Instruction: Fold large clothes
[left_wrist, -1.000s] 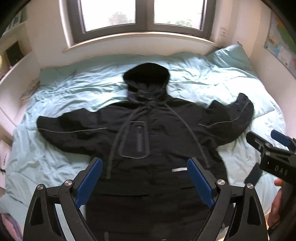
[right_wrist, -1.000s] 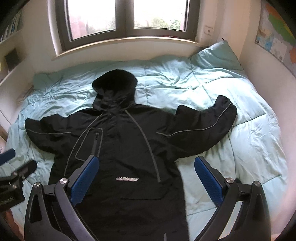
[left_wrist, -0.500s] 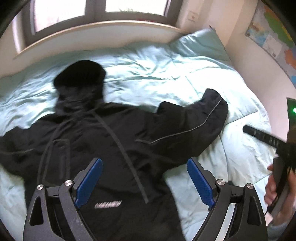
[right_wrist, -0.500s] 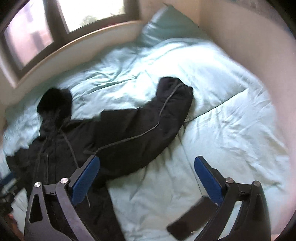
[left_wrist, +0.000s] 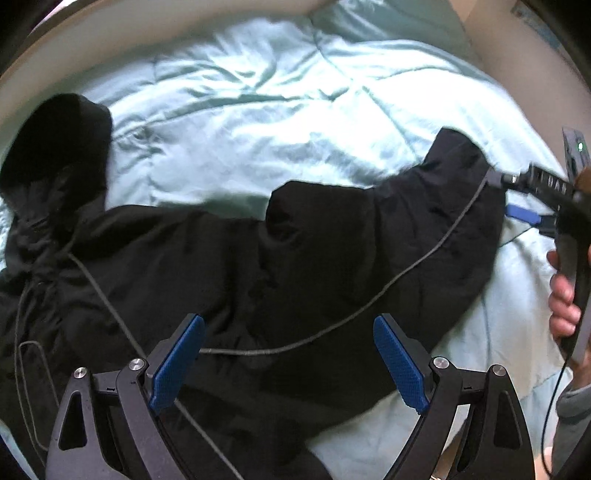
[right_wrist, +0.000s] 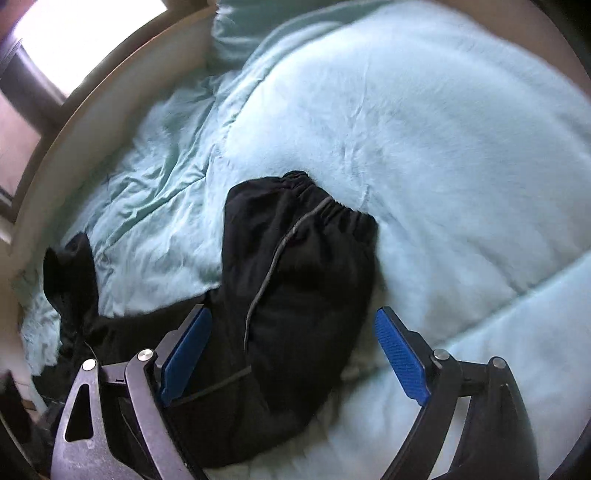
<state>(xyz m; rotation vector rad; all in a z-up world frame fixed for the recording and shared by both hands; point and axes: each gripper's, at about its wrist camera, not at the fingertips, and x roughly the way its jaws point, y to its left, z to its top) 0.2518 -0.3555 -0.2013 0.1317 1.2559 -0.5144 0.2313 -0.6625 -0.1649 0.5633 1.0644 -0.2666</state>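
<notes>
A black hooded jacket (left_wrist: 229, 266) with thin grey piping lies spread flat on a light blue duvet (left_wrist: 258, 122). Its hood (left_wrist: 55, 136) is at the upper left and its right sleeve (left_wrist: 424, 236) stretches to the right. My left gripper (left_wrist: 288, 354) is open and empty, low over where the sleeve joins the body. My right gripper (right_wrist: 291, 347) is open and empty, straddling the sleeve (right_wrist: 295, 280) just short of its elastic cuff (right_wrist: 325, 199). The right gripper also shows in the left wrist view (left_wrist: 532, 199) at the sleeve's end.
A pillow (right_wrist: 251, 22) lies at the head of the bed under the pale window ledge (right_wrist: 92, 110). A wall (left_wrist: 491, 40) runs along the right side of the bed. My hand (left_wrist: 563, 295) holds the right gripper's handle.
Both grippers have swung right and dropped closer to the bed. They went from viewing the whole jacket to hovering over its right sleeve; the right one now straddles the sleeve near the cuff.
</notes>
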